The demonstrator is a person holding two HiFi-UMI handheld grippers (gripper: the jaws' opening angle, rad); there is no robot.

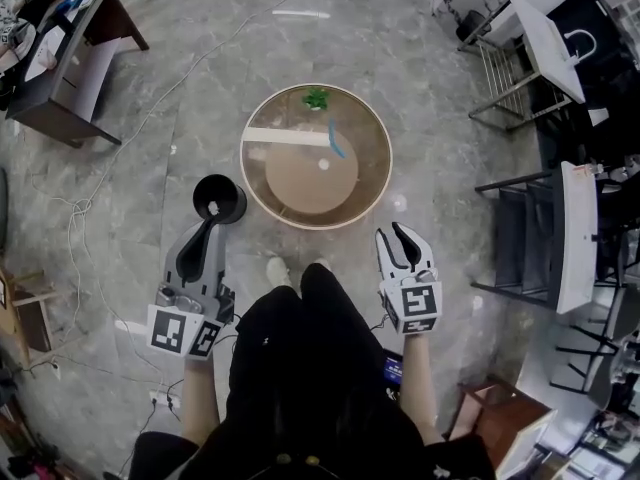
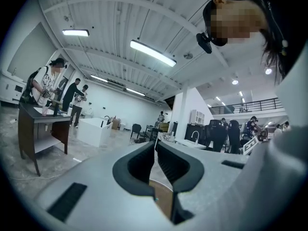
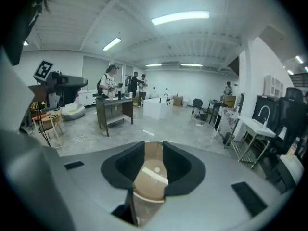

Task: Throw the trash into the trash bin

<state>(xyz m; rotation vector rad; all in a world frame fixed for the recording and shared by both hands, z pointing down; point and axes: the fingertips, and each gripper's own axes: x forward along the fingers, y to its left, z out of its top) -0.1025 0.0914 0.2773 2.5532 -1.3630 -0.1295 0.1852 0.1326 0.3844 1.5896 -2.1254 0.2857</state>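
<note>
1 trash bin (image 1: pixel 219 199), 1 round table (image 1: pixel 300 183), 4 trash pieces (image 1: pixel 316 98) on table

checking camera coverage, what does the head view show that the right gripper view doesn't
Only the head view: the black trash bin, and a green scrap and blue strip on the round table. Only the right gripper view: people at a dark desk, ceiling lights. Both: the table's brown top with its white strip and small white dot; the right gripper frames them between open jaws.

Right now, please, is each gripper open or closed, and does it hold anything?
Left gripper: closed, empty.
Right gripper: open, nothing between its jaws.
</note>
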